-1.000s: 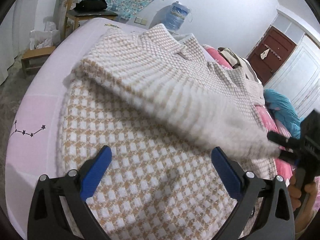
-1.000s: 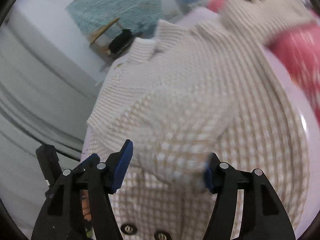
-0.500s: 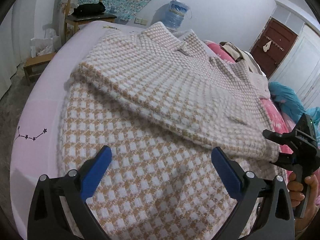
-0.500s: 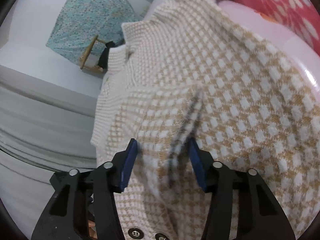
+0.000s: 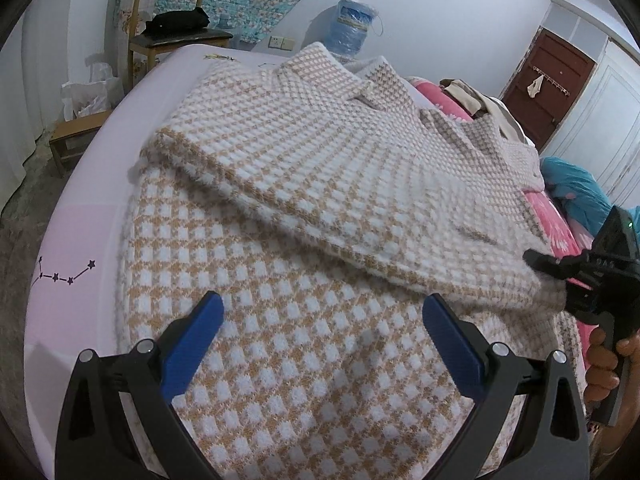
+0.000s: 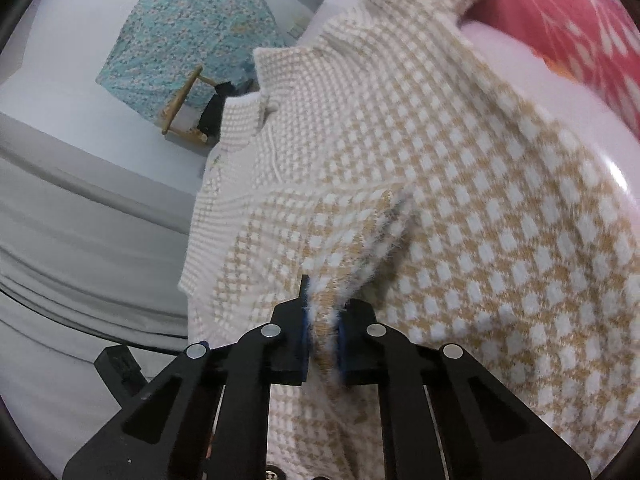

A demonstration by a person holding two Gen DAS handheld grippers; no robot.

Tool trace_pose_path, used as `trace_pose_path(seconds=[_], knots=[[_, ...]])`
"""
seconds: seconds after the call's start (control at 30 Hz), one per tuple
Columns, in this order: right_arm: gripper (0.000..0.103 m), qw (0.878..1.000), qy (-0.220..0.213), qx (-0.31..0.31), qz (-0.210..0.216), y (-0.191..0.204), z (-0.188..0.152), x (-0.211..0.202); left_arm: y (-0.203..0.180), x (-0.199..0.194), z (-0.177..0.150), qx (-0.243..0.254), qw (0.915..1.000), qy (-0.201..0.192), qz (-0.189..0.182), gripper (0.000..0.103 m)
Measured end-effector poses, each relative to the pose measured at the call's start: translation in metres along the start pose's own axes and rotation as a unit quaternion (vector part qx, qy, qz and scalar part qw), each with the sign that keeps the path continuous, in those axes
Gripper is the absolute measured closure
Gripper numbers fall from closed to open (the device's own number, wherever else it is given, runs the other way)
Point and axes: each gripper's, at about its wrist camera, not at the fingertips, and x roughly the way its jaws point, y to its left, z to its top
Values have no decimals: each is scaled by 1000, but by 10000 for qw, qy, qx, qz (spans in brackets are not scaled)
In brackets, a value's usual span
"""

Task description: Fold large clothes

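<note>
my right gripper has just closed, pinching the sleeve cuff of the checked coat, which lies spread over the bed. left gripper spread wide above the coat's near hem.

The folded sleeve covers the coat beneath it across the middle of the left view; the hand is cut by the right edge; in the right view the buttons are clipped at the bottom edge, and the pink bedding is blurred upper right.
</note>
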Motion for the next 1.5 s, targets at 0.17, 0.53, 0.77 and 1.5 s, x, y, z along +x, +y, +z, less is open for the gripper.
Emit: trace_pose_path(seconds=[0.17, 0.53, 0.77, 1.5], knots=[[96, 9997, -93, -202, 50, 19, 19, 3, -1, -1, -2, 35, 10000, -30, 27, 5], [96, 9723, -413, -1950, 1218, 195, 144, 7, -6, -1, -7, 112, 9998, -105, 149, 5], [96, 9813, -391, -1673, 867, 150, 170, 35, -11, 2, -8, 205, 9995, -72, 219, 5], [96, 9686, -393, -2370, 634, 183, 247, 64, 39, 12, 38, -583, 9924, -12, 1085, 5]])
